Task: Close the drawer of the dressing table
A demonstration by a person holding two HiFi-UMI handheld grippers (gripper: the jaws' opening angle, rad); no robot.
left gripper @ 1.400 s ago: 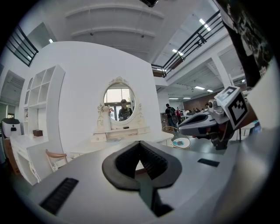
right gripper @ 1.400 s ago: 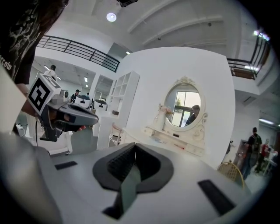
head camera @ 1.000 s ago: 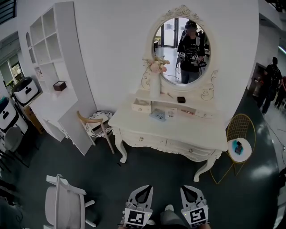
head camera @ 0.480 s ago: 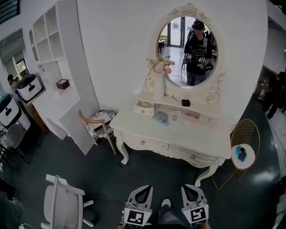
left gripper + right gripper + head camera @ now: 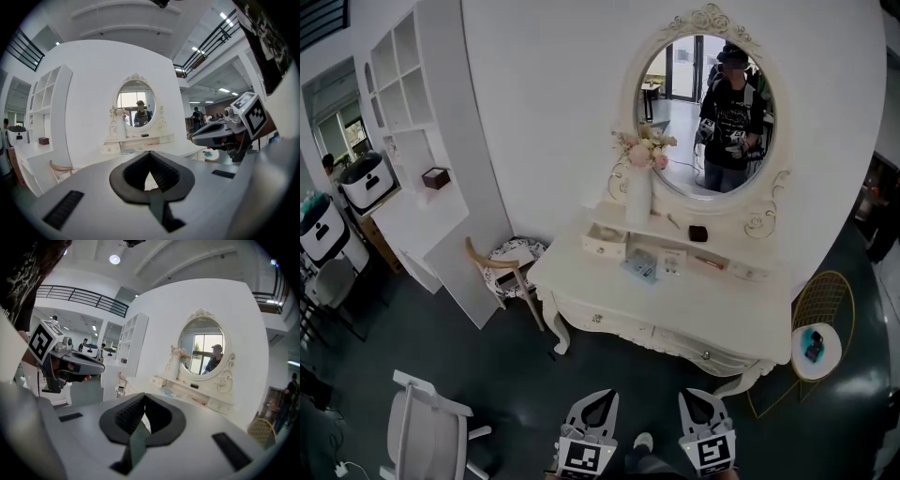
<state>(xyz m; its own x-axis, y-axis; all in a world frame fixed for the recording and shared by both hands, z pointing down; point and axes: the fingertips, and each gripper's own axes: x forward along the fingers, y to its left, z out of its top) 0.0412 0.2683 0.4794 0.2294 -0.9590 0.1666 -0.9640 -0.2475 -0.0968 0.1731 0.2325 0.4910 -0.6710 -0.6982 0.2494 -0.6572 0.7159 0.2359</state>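
Note:
The white dressing table (image 5: 694, 302) stands against the wall under an oval mirror (image 5: 712, 112). A small drawer (image 5: 605, 243) at the left end of its upper shelf is pulled out; it also shows as the drawer (image 5: 110, 148) and the drawer (image 5: 159, 379) in the gripper views. Both grippers are low in the head view, well short of the table over the dark floor. The left gripper (image 5: 601, 395) and the right gripper (image 5: 695, 394) are shut with nothing between their fingers. Each points level toward the table.
A vase of flowers (image 5: 639, 178) stands on the shelf above the open drawer. A wooden chair (image 5: 502, 264) is left of the table, a white chair (image 5: 422, 433) at the lower left. A gold wire chair and round side table (image 5: 816, 343) stand at the right, a white shelf unit (image 5: 403, 122) at the left.
The table and mirror have grown larger and slid rightward in the head view as both grippers came closer together. The jaws stayed shut.

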